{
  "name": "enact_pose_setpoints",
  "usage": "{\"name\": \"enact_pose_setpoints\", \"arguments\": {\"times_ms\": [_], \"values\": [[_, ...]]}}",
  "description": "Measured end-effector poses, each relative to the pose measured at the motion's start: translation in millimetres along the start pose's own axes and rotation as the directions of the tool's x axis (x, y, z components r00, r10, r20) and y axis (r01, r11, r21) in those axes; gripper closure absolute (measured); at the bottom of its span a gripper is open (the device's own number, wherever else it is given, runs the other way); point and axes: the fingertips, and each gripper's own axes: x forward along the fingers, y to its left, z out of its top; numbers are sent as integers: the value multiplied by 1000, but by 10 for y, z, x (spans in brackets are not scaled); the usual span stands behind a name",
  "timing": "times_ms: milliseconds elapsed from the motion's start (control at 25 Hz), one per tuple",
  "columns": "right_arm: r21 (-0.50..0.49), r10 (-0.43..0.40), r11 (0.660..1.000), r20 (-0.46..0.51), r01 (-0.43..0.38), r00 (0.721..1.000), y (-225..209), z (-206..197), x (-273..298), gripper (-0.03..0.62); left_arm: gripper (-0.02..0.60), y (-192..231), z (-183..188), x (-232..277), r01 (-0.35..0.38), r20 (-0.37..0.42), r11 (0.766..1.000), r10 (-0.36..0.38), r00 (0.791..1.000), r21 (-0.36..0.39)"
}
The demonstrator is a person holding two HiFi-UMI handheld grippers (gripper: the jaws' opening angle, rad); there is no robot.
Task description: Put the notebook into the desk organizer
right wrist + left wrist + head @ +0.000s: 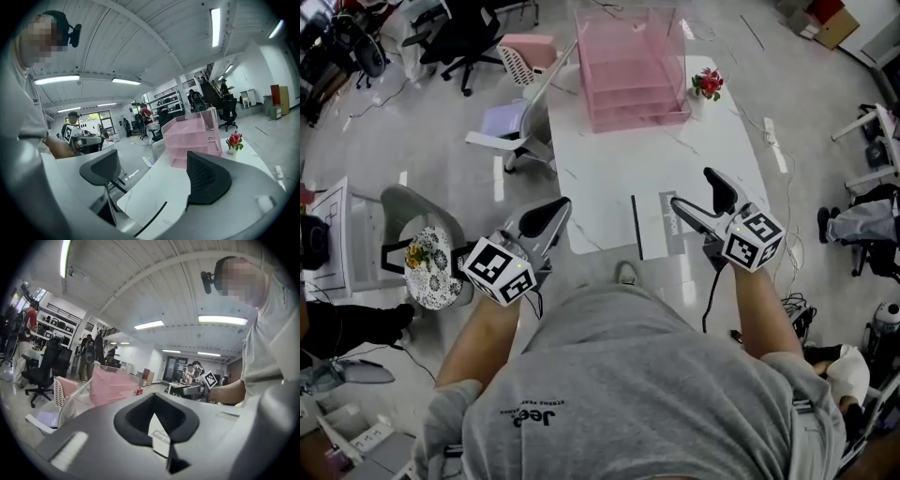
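Fingers (546,217) of left gripper (561,204) together, empty, right gripper (692,187) fingers wide apart, empty

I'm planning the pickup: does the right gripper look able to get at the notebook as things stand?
Probably yes. The notebook lies flat and uncovered at the near edge of the table, and the right gripper hangs right beside it, fingers apart and empty.

On the table (609,169), the organizer (633,70) sits at twelve o'clock (flowers (708,84) just right of it); the notebook (654,230) lies at six.
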Motion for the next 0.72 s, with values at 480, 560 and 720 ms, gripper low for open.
{"name": "enact_pose_setpoints", "arguments": {"times_ms": [480,560,720], "values": [[133,31,991,-121,-15,992,-612,-641,20,152,523,6,-351,714,25,-53,1000,-25,998,-16],[206,-5,978,-140,34,990,-683,-862,-66,152,523,-32,-490,835,75,-72,997,-77,994,-31],[358,-75,922,-210,148,975,-731,-1523,-293,152,523,-186,-733,1032,188,-116,981,-192,974,-43]]}}
